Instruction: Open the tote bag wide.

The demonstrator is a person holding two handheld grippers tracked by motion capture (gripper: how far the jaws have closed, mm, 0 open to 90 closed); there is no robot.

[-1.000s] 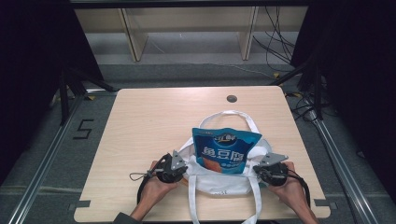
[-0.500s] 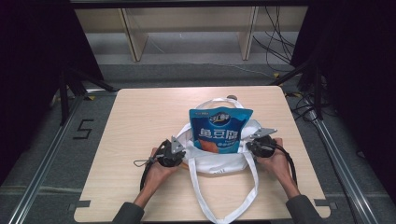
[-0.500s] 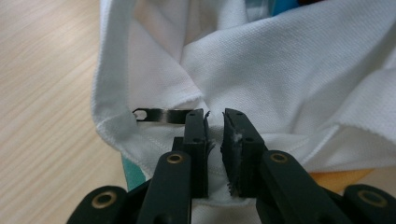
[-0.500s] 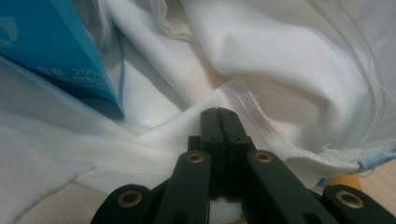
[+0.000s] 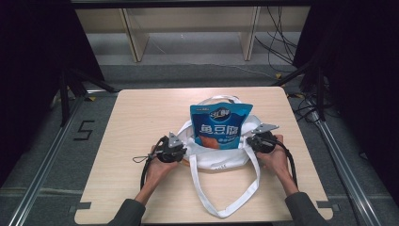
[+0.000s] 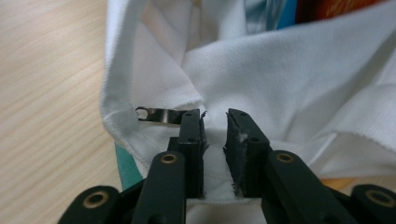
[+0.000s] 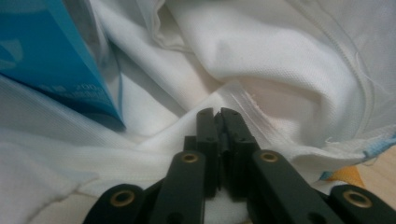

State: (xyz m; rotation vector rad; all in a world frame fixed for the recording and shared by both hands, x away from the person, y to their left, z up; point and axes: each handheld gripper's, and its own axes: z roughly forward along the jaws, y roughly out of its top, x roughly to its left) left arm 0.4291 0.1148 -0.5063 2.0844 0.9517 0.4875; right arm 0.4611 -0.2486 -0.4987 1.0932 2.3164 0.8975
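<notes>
A pale wooden table (image 5: 141,117) with rounded corners is set on a grey floor (image 5: 188,75), flanked by metal rails (image 5: 44,160) on both sides. A black mark shaped like a 5 (image 5: 83,130) is seen on the floor to the left. Beyond the table a light wooden shelf unit (image 5: 188,26) is placed (its lower part only is visible). Black cables (image 5: 277,42) are trailed at the upper right, and the sides are lost in darkness
</notes>
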